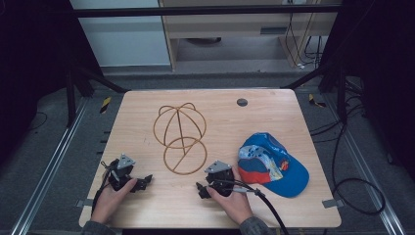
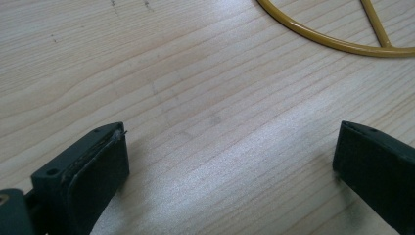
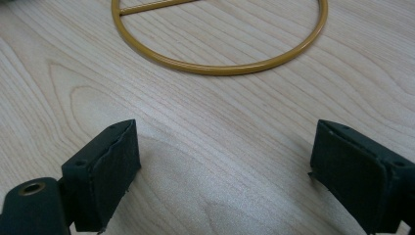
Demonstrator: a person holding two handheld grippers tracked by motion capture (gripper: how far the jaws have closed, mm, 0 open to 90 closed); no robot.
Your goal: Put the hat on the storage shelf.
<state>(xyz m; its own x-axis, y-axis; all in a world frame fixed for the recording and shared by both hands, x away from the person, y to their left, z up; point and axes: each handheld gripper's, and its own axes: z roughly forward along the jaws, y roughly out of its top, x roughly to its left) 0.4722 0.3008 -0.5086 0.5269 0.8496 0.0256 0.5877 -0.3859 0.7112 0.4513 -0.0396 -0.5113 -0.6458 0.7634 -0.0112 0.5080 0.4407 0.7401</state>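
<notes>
While both tongs rest wide apart and empty on the desk (image 1: 147, 125), nothing is in hand yet.

My left tongs (image 1: 142, 182) and right tongs (image 1: 201, 190) sit low at the near edge; the wire stand (image 1: 180, 138) is just ahead between them, and the cap (image 1: 270, 164) lies just right of the right tongs. I judge the stand light: a clumsy nudge at its base ring could skid or tip it. Snatching the cap by its soft crown could crumple it.

Wire hat frame (image 2: 337, 41): ring is running off the top and right edges in the left gripper view. Desk (image 1: 147, 210): near edge is being cropped at the bottom of the high view. Cap (image 1: 271, 164) print: too small to read.
</notes>
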